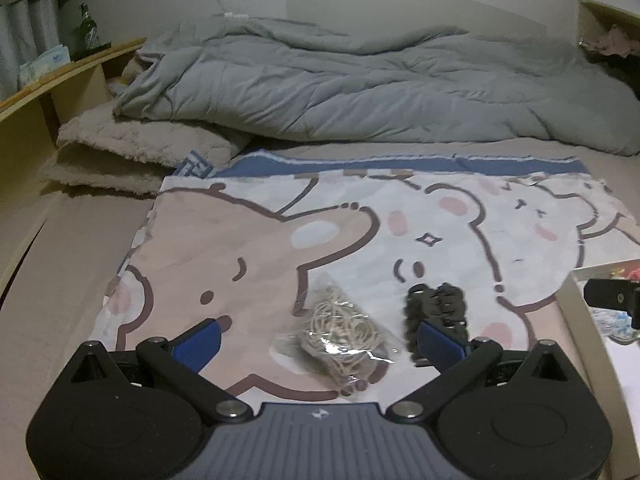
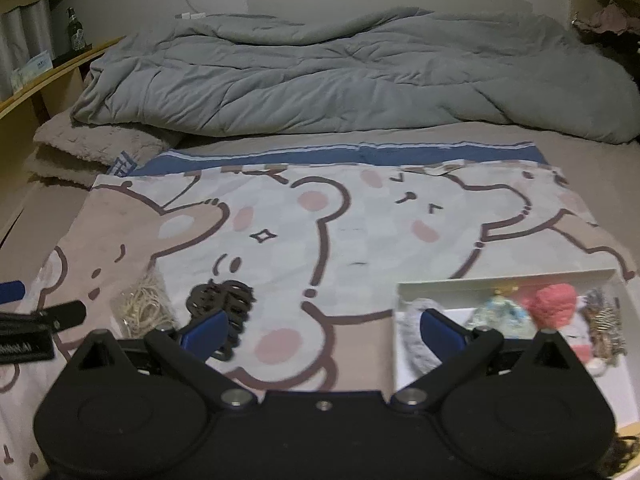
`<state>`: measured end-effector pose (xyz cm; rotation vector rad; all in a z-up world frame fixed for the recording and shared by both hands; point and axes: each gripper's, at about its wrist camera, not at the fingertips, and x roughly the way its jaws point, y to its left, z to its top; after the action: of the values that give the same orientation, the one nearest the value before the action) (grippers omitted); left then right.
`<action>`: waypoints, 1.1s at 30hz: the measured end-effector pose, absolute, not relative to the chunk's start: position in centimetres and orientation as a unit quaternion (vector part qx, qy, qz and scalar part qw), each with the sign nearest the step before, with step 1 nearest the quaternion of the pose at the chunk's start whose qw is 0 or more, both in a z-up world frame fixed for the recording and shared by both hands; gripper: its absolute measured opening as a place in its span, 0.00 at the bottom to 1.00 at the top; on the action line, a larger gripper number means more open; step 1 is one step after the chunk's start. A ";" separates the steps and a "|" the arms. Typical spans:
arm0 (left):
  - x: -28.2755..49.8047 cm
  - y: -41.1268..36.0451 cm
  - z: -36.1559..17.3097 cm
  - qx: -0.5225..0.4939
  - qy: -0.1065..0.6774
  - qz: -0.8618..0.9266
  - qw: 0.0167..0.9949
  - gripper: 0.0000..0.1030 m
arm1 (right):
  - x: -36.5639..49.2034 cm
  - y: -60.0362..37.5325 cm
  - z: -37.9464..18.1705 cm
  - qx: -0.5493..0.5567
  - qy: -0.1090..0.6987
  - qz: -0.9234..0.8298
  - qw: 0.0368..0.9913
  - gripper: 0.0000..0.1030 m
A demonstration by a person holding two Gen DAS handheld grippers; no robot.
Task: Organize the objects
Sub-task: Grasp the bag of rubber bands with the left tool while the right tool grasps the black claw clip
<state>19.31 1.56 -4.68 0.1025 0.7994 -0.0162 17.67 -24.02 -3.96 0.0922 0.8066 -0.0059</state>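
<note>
A clear bag of beige rubber bands lies on the cartoon bear cloth, between the fingers of my open left gripper. A black hair claw clip lies just right of the bag, by the right finger. In the right wrist view the clip and the bag sit to the left, and my open right gripper hovers over bare cloth. A white box at the right holds a grey scrunchie, a red scrunchie and other hair items.
A rumpled grey duvet covers the far half of the bed, with a folded fleece blanket at its left. A wooden shelf on the left carries a green bottle. The box's corner shows at the right.
</note>
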 end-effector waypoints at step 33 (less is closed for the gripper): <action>28.5 4.7 -14.1 -0.249 0.477 0.103 0.837 1.00 | 27.3 -14.9 -12.4 0.082 0.443 0.065 0.890 0.62</action>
<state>28.45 4.73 -14.07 -0.5261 1.0101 0.2175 27.30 -14.90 -12.44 0.1712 0.9208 0.1342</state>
